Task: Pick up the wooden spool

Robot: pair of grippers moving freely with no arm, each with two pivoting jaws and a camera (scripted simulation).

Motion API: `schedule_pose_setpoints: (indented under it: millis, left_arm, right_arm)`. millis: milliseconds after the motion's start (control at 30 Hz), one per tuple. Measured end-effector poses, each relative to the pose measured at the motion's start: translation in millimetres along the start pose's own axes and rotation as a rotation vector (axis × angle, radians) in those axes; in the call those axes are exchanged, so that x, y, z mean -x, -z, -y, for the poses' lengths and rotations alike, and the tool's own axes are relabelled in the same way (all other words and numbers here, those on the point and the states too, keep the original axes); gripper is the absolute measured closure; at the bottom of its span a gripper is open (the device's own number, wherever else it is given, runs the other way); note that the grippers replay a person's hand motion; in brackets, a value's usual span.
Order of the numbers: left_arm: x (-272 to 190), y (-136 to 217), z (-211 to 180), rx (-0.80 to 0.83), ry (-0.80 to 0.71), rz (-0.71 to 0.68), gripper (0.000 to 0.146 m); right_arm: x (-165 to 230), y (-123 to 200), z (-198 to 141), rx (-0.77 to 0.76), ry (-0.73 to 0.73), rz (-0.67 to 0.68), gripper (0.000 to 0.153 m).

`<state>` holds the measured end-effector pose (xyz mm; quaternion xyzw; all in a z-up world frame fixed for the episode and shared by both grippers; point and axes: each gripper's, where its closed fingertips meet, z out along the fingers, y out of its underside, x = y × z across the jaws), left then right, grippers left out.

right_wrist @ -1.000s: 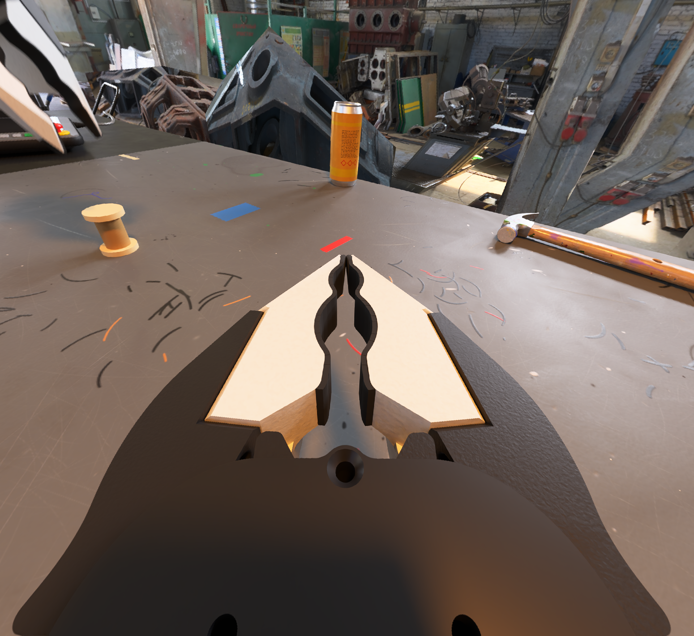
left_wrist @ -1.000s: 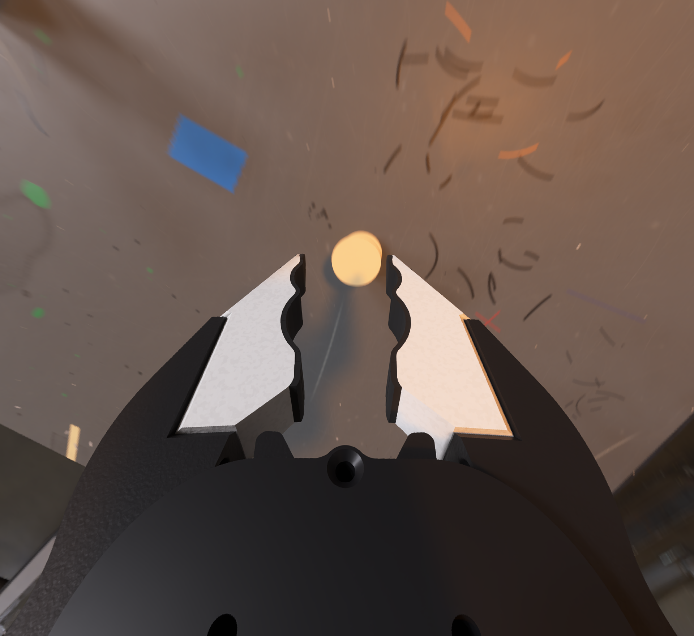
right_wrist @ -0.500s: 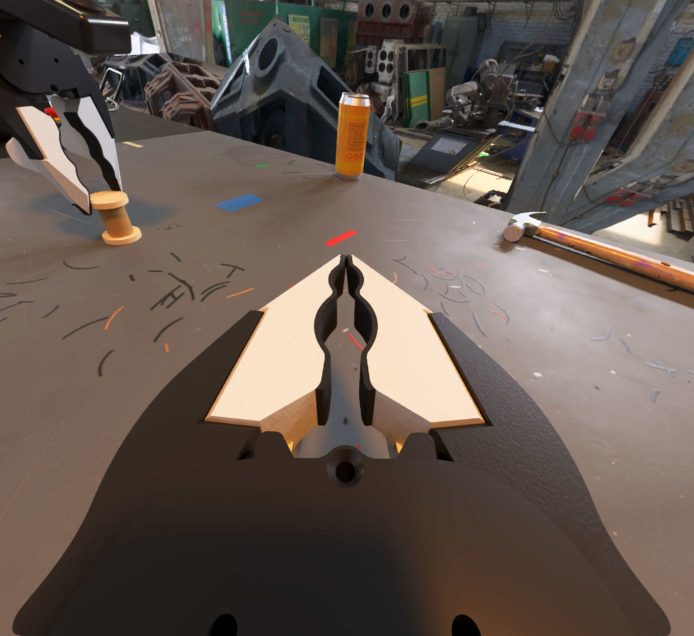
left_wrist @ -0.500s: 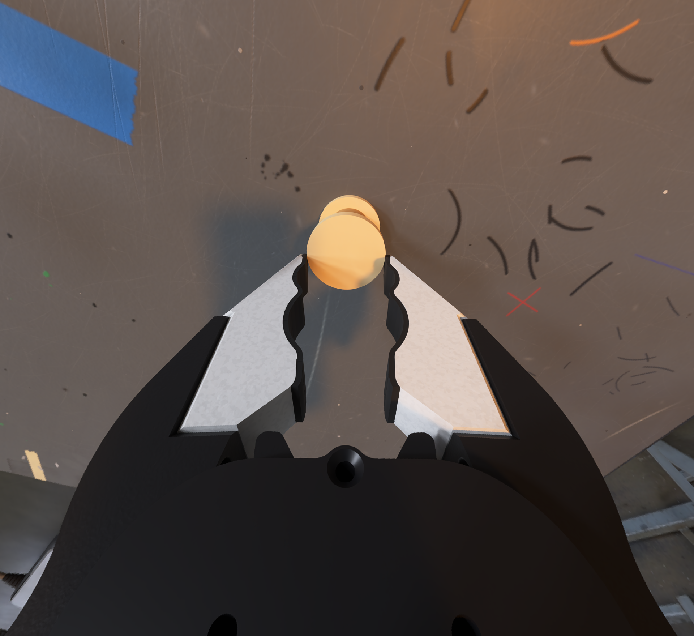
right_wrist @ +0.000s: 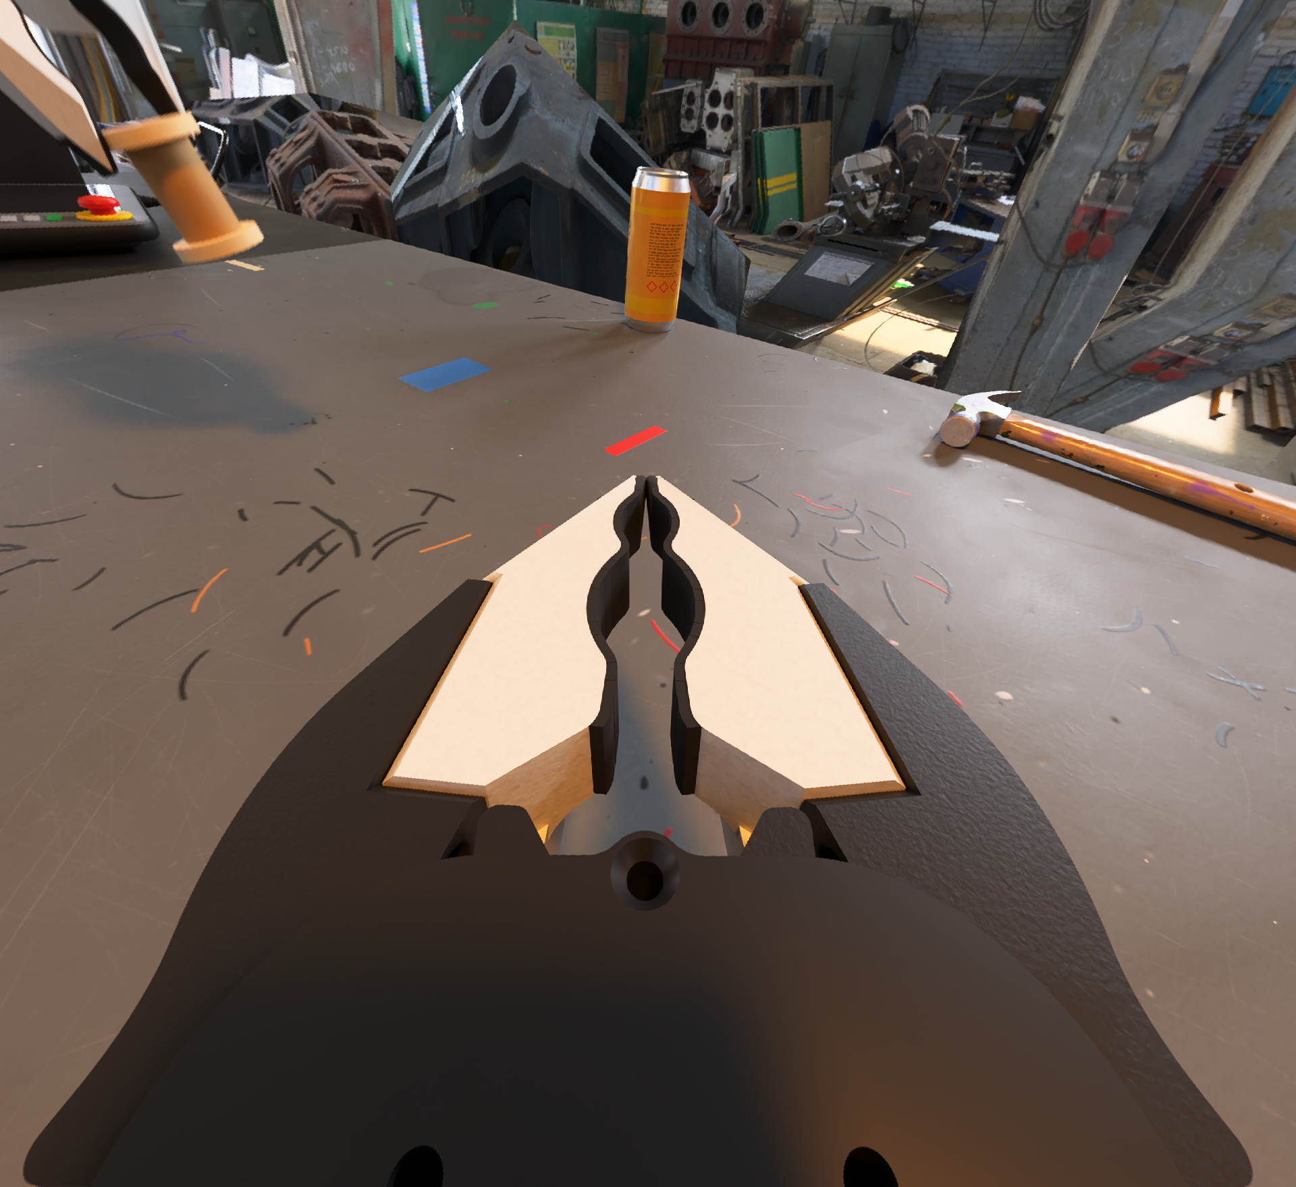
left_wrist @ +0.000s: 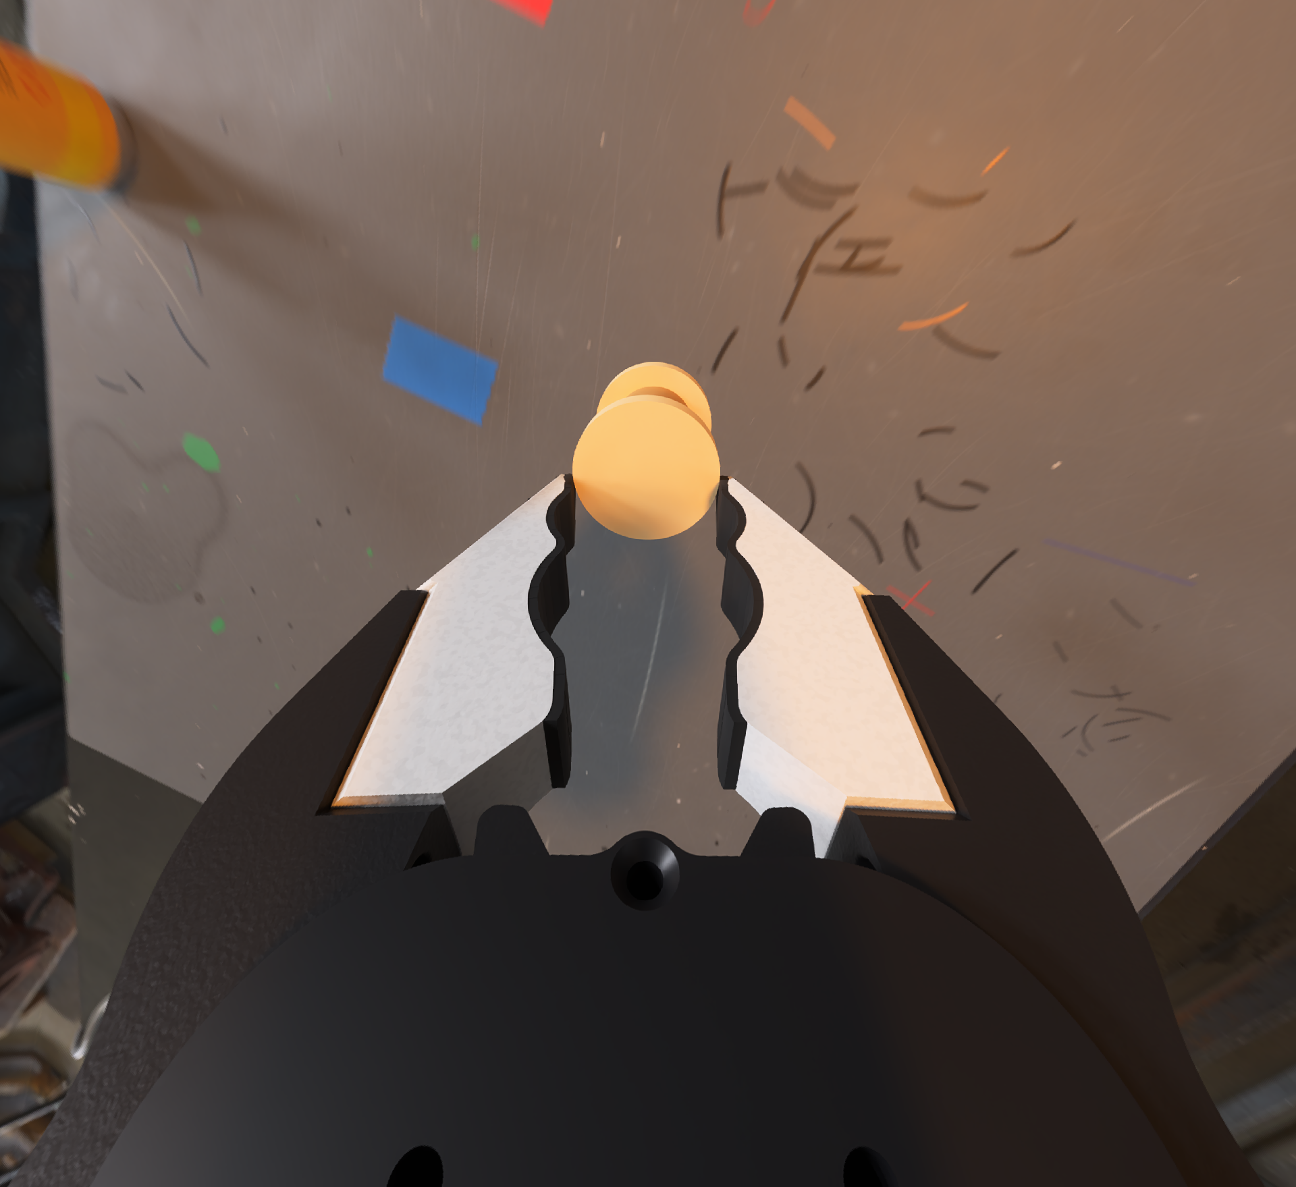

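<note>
The left tongs point(left_wrist: 646, 487) pinch the wooden spool point(left_wrist: 646, 477) by its top flange, tilted, clear above the desk point(right_wrist: 491, 452); raise slowly, since the tip-hold looks slight; the right tongs point(right_wrist: 646, 487) rest pressed together.

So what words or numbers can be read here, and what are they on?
I don't quote writing, but here is what bears it.
Can: small dark print on its orange side, too small to read.
Green wall: red lettering, blurred.
Pillar: faint scrawl, barely legible.
Table: pen scribbles, no clear words.
Spool and hammer: no writing.
</note>
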<state>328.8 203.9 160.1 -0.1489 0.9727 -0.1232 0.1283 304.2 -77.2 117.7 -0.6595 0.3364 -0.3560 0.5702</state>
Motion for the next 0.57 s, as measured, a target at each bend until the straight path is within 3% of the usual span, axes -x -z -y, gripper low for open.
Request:
schedule_pose_setpoints:
  millis: [167, 367, 567]
  left_arm:
    - [-47, 5, 53, -0.037, -0.085, -0.054, 0.106]
    - [-115, -59, 71, 0.079, -0.202, -0.177, 0.106]
    - [-140, -106, 79, 0.083, -0.214, -0.236, 0.106]
  right_arm:
    - [0, 1, 1, -0.003, 0.0, 0.003, 0.153]
    - [0, 3, 5, -0.011, 0.012, 0.009, 0.153]
    - [2, 2, 4, -0.002, 0.025, 0.015, 0.153]
